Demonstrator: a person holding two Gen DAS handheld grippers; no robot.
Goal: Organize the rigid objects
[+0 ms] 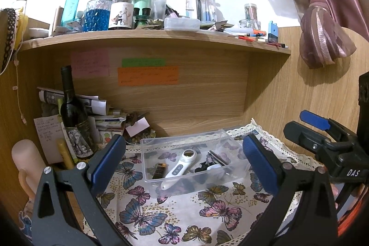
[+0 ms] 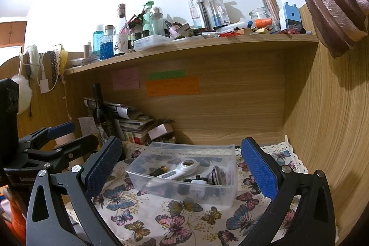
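A clear plastic box sits on the butterfly cloth under the shelf. Inside lie a white handheld device, a dark battery, a metal clip-like item and a small black and white piece. My left gripper is open and empty, its fingers either side of the box and short of it. My right gripper is open and empty, likewise in front of the box. Each gripper shows at the edge of the other's view.
A wine bottle and a pile of papers stand at the back left. The wooden shelf above carries several bottles, jars and small items. A wood wall closes the right side.
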